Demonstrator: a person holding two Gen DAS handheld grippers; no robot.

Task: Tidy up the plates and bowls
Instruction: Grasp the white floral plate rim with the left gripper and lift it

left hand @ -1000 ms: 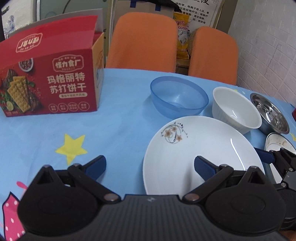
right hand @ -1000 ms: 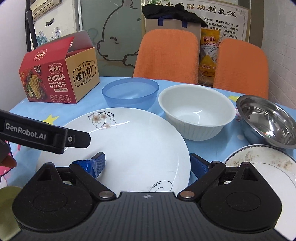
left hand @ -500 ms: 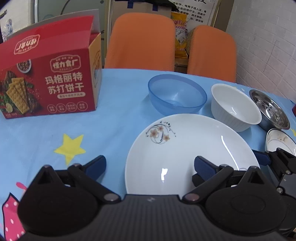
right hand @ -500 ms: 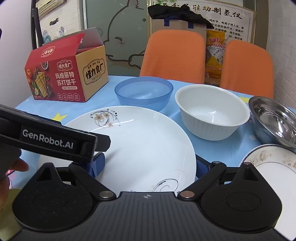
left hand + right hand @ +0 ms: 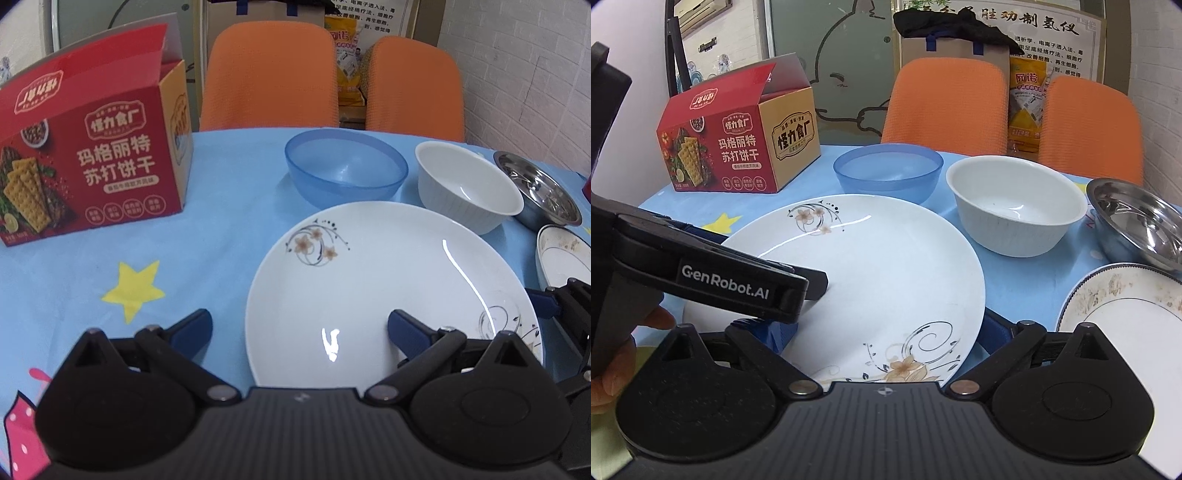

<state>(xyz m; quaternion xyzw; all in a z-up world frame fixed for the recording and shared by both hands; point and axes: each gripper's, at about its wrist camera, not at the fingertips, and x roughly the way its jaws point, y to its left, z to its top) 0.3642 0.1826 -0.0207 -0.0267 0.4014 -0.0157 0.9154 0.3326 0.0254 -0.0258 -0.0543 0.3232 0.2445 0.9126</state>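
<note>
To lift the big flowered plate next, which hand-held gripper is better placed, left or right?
Probably the right hand-held gripper. Its open jaws straddle the plate at the near rim. The left hand-held gripper is open too, but only one finger is over the plate; the other is over the tablecloth.

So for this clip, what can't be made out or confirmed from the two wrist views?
- Large floral plate: near rim hidden by each gripper body, so contact with the table there is unclear.
- Left gripper: wide open; the right view hides its tips behind its own arm.
- Right gripper: open astride the plate; grip undecidable.
- Dirty plate: cut off by the frame edge.
- Steel bowl: partly cropped at right.
</note>
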